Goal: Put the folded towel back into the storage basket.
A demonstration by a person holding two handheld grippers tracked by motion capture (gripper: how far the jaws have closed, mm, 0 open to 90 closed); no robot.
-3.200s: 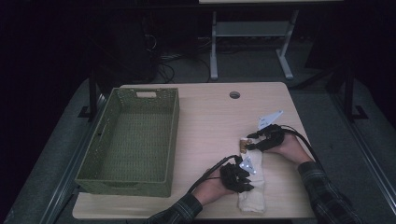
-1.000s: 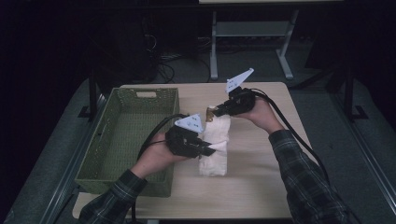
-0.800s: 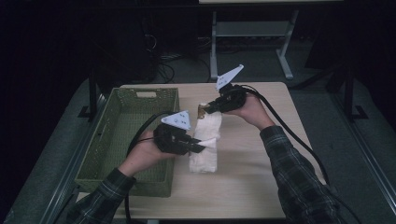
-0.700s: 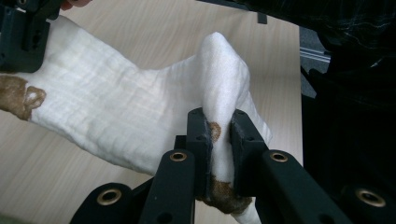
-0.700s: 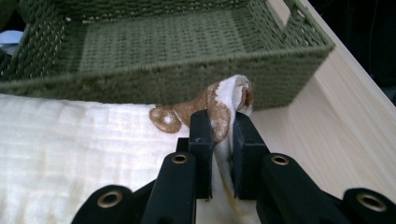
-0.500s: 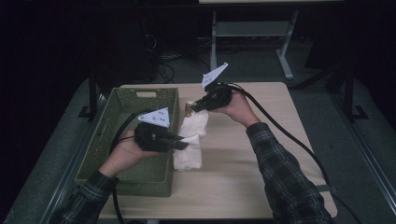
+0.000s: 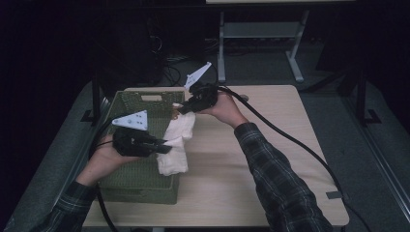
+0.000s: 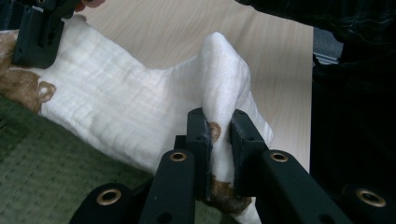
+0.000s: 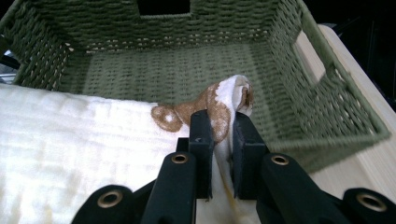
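We hold the white cloth (image 7: 176, 142) with both tools: the left hand-held gripper (image 7: 162, 146) is clenched on one end of it and the right hand-held gripper (image 7: 182, 109) is clenched on the other end, near a brown print. The cloth hangs between them over the right rim of the green basket (image 7: 140, 186), partly above the basket and partly above the surface (image 7: 270, 145). We judge that picking up is done, and what is left is to bring the cloth fully inside the basket and let it go.
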